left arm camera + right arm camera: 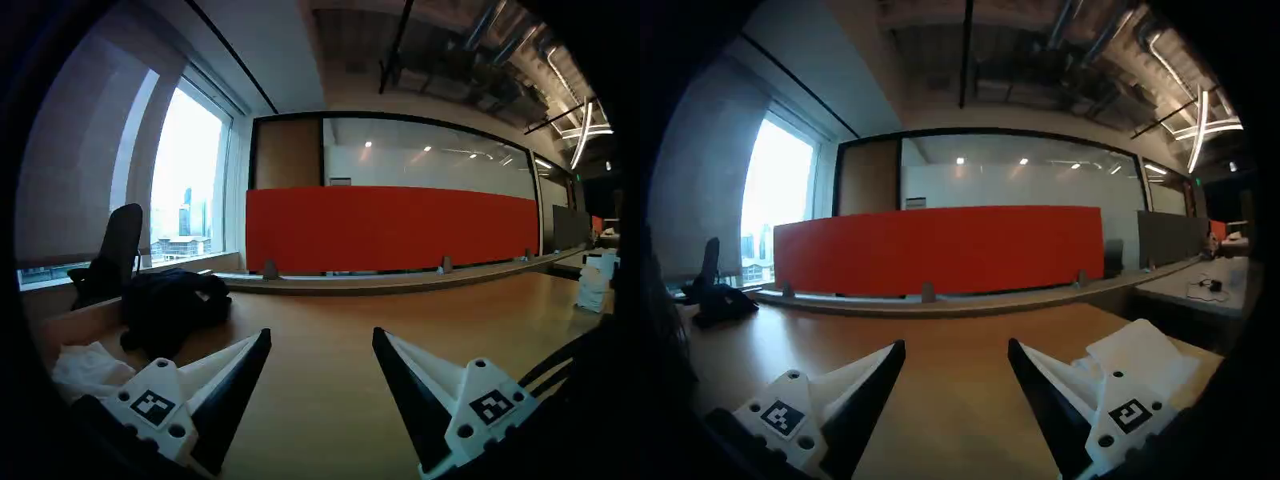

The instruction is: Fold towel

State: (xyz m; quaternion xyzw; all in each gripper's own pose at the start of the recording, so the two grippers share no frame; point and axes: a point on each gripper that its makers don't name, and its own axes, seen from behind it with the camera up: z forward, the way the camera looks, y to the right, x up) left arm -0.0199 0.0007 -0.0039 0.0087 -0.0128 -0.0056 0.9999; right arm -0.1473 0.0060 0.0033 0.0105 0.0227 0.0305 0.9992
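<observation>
Pointing across the wooden desk [336,320], the left gripper [321,332] has its fingers spread apart with nothing between them. A crumpled white towel [88,372] lies just left of its left finger, with a dark garment [172,308] beyond it. The right gripper [956,344] is likewise spread and empty, with a folded white item [1140,348] just behind its right finger.

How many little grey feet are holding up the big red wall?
3 in the right gripper view, under the red divider: the left foot by the window end, the middle foot, the right foot. Others may be hidden.
</observation>
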